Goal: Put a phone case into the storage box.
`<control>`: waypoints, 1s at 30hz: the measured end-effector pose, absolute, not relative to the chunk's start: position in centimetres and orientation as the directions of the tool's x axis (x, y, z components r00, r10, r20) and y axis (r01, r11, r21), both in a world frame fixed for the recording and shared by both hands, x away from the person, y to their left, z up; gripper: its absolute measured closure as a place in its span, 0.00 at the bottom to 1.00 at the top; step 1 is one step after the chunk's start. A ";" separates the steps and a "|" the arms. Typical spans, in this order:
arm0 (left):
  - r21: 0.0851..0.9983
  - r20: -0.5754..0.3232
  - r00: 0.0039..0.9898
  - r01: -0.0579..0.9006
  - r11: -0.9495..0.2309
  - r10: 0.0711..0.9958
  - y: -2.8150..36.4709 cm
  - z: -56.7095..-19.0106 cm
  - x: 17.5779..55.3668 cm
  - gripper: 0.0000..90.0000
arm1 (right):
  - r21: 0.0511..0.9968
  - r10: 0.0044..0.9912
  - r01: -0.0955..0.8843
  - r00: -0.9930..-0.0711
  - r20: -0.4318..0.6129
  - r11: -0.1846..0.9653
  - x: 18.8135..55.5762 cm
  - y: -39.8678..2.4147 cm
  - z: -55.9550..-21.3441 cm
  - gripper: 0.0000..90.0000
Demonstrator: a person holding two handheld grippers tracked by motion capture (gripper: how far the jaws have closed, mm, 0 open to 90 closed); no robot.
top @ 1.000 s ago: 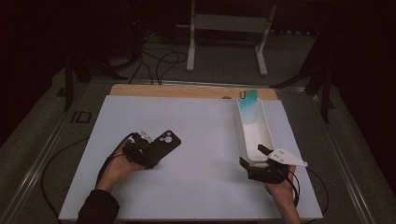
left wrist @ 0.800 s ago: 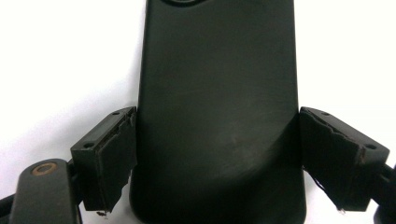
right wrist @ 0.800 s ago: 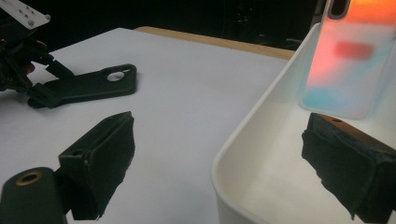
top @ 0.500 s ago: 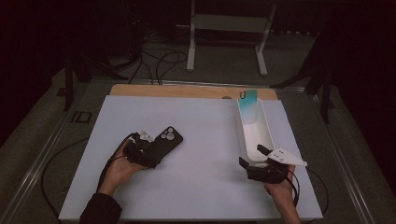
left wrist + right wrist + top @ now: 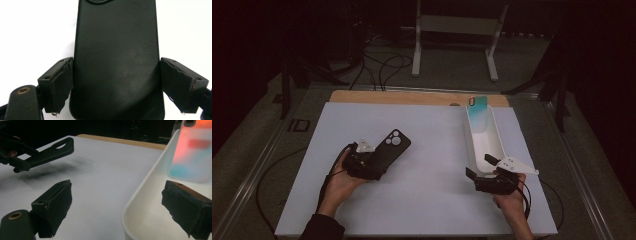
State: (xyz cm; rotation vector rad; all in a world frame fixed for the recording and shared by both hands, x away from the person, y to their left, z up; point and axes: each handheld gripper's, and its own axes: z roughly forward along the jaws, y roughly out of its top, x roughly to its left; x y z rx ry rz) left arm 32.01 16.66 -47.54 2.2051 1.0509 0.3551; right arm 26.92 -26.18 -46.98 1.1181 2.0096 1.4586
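A person works at a white table. The left gripper clamps the lower end of a black phone case, its jaws pressed on the case's two long edges and its camera cutout pointing away. Judging by the shadow under it, the case is lifted off the table, well left of a long white tray. A pastel phone case leans in the tray's far end. The right gripper waits at the tray's near end, jaws apart and empty. The pickup looks done; carrying the black case to the tray likely remains.
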 end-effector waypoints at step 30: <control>0.798 0.032 0.729 0.393 -0.457 0.684 14.2 -44.8 28.9 0.17 | 0.884 0.668 0.446 -0.702 0.245 0.144 31.5 -19.6 -42.7 0.10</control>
